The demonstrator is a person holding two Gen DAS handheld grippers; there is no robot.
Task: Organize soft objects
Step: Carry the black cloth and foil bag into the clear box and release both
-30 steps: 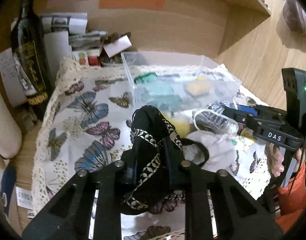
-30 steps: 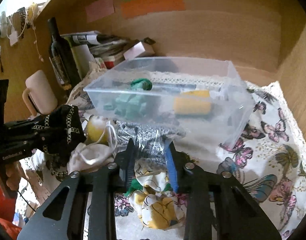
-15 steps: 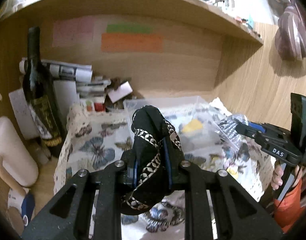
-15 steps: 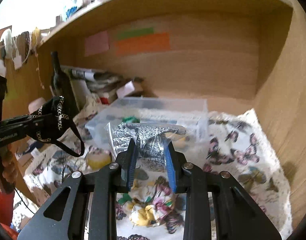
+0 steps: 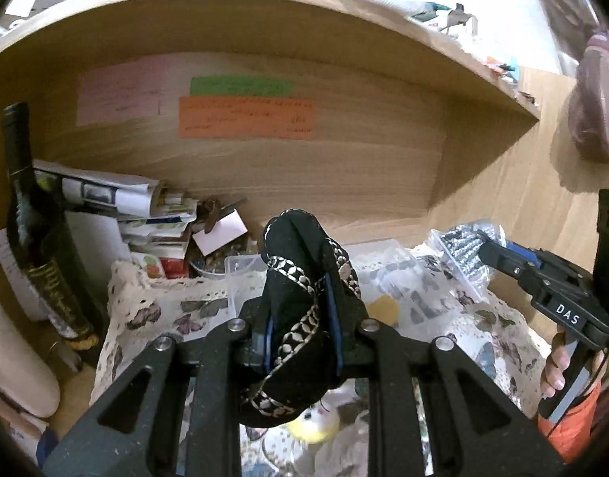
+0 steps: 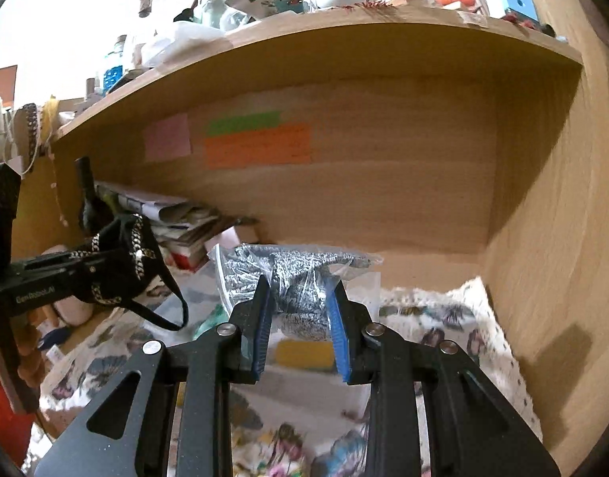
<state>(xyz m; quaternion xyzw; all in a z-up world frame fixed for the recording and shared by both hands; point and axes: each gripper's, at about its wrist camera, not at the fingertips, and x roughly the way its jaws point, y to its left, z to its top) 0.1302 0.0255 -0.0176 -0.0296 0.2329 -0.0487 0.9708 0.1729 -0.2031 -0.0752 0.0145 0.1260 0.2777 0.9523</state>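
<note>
My left gripper (image 5: pixel 300 310) is shut on a black fabric piece with gold-white braid trim (image 5: pixel 300 278), held up in the air; it also shows in the right wrist view (image 6: pixel 121 262), a strap hanging below. My right gripper (image 6: pixel 300 306) is shut on a clear plastic bag of silver-grey stuff (image 6: pixel 296 278), lifted above the clear plastic box (image 6: pixel 304 357). That bag also shows in the left wrist view (image 5: pixel 463 250). The box (image 5: pixel 244 270) holds a yellow sponge (image 6: pixel 304 353) and a green item (image 6: pixel 213 318).
A butterfly-print cloth (image 5: pixel 165 310) covers the desk. A dark wine bottle (image 5: pixel 37 238) and stacked papers (image 5: pixel 145 206) stand at the back left. A wooden shelf (image 6: pixel 344 39) hangs overhead, a wooden side wall (image 6: pixel 543 238) on the right. A floral cloth (image 6: pixel 280 453) lies below.
Both grippers have risen well above the desk with their loads, and the views have tilted up toward the back wall and overhead shelf. Both stay shut.
</note>
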